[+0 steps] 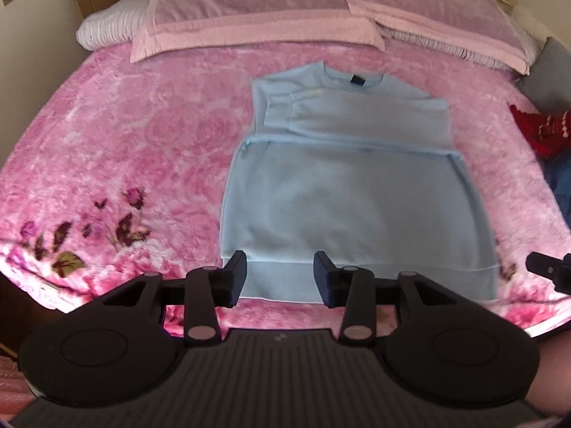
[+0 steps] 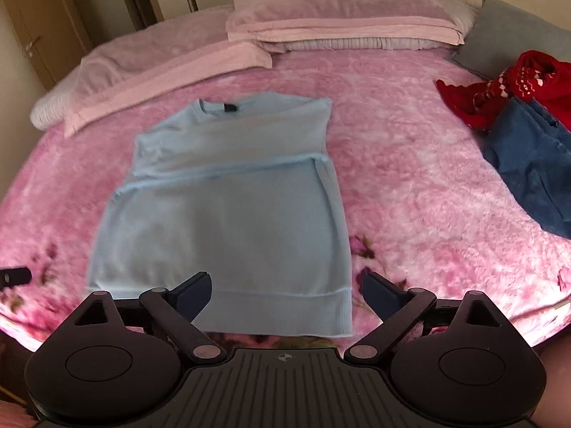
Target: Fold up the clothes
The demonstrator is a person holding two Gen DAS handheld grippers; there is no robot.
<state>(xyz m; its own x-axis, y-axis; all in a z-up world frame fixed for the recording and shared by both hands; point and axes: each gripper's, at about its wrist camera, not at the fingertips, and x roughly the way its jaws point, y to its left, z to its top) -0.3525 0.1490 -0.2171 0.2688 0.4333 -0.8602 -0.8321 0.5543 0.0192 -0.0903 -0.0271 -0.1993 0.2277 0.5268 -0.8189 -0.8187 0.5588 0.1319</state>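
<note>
Both grippers hang over the near hem of the sweater, which lies flat on the pink blanket, collar toward the pillows. The left gripper has its jaws part open and empty; the right gripper stands wide, also empty. To fold well, I'd say each should pinch a hem corner squarely, then lift together and carry it evenly to the collar. The sweater is pale blue, sleeves already folded in, ribbed hem nearest.

The red garment and blue garment run off the picture's edge.
</note>
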